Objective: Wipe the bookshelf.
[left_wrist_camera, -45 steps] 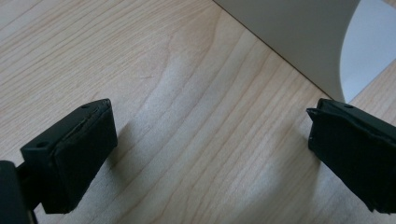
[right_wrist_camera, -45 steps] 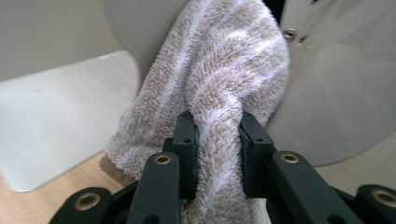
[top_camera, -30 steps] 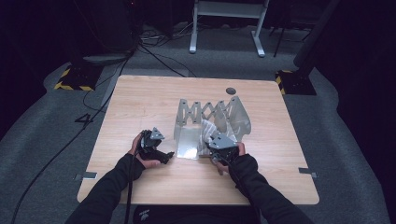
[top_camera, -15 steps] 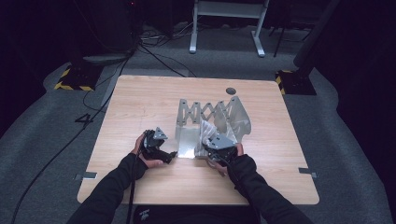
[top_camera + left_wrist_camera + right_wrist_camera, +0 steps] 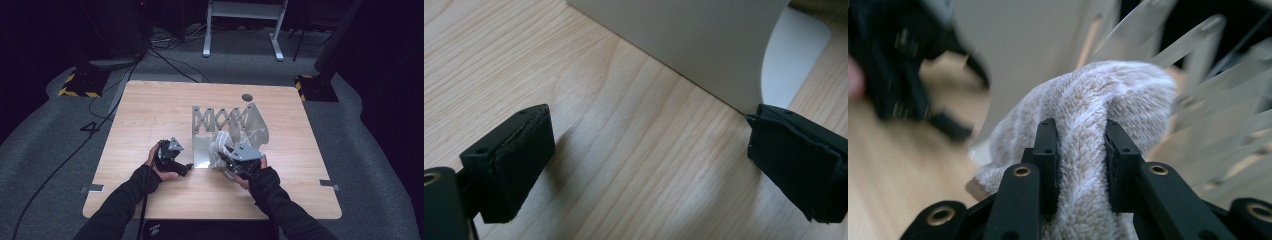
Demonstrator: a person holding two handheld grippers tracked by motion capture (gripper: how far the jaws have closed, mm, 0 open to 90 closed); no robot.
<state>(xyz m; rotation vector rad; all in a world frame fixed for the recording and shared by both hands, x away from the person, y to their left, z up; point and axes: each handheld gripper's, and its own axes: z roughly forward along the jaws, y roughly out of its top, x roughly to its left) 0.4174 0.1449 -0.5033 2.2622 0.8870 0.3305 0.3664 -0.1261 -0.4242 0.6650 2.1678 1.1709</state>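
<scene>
Towelling — a pale, fluffy cloth (image 5: 1088, 125) — is pinched between the jaws of the right gripper (image 5: 1080, 165), which press into it from both sides so that the fabric bulges up over and around them. In the high view the same cloth (image 5: 220, 147) shows as a white bundle at the front of the right gripper (image 5: 239, 159), lifted just above the tabletop (image 5: 150, 110) and close against the metal rack (image 5: 225, 120), a silvery stand with a zigzag lattice along its back and a flat base plate in front. The cloth hangs over the near right part of that base plate; whether it touches the plate I cannot tell. Behind the cloth, in the right gripper view, the rack's slanted bars (image 5: 1198, 65) appear blurred, and the other gripper shows as a dark smear at the left.

The left gripper (image 5: 172, 156) sits low over the tabletop, just left of the rack's base — its jaws are spread wide apart with only bare wood between them. In the left gripper view its right jaw lies near the pale edge of the base plate (image 5: 704, 45), though contact is not clear. A small dark disc (image 5: 246, 97) lies on the tabletop beyond the rack.
</scene>
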